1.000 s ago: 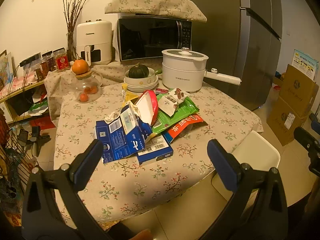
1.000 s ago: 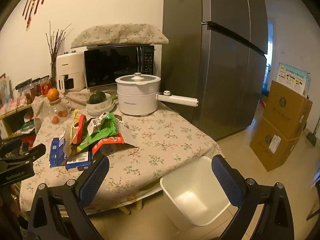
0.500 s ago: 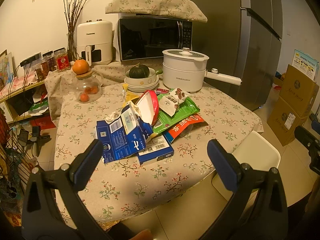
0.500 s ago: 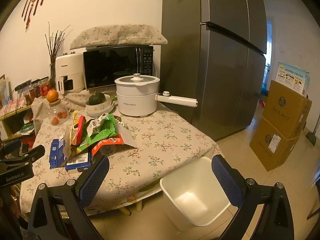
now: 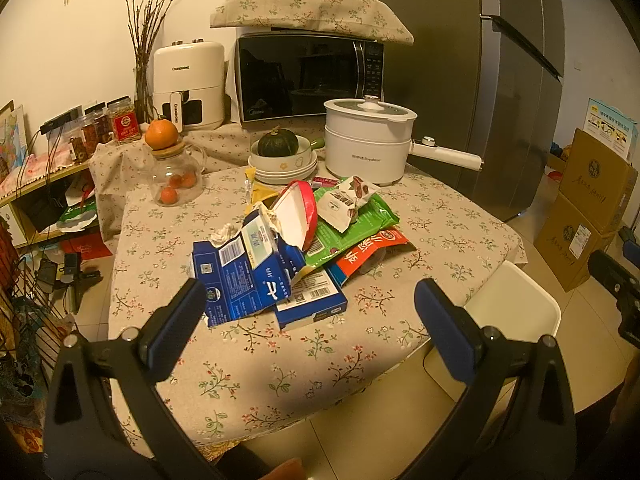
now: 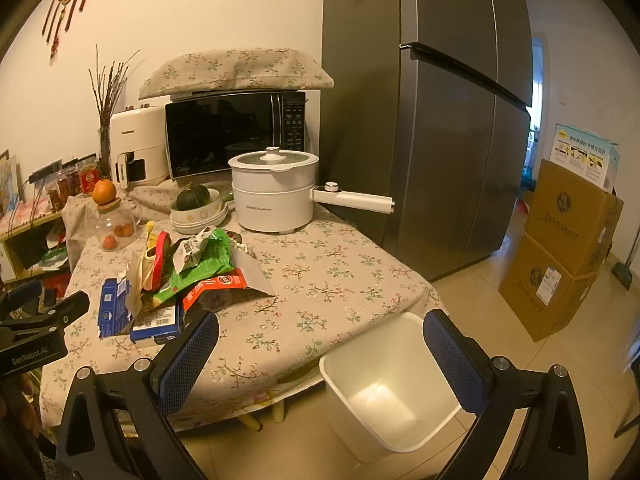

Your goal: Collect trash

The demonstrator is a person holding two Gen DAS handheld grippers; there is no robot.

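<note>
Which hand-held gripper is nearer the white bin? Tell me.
Right. The right hand-held gripper hangs open just above the white bin; the left hand-held gripper faces the trash pile on the table.

table [image 5: 440, 216] wearing floral cloth, carrying trash pile [image 5: 296, 248] mid-surface, white electric pot [image 5: 368, 140], stacked bowls [image 5: 282, 166] and glass jar [image 5: 174, 178] sitting behind it. white bin [image 6: 390, 380] standing on floor [image 6: 520, 360] beside table edge.

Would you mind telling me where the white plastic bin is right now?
The white plastic bin stands on the tiled floor at the table's near right corner, low and centre in the right wrist view, and looks empty.
</note>
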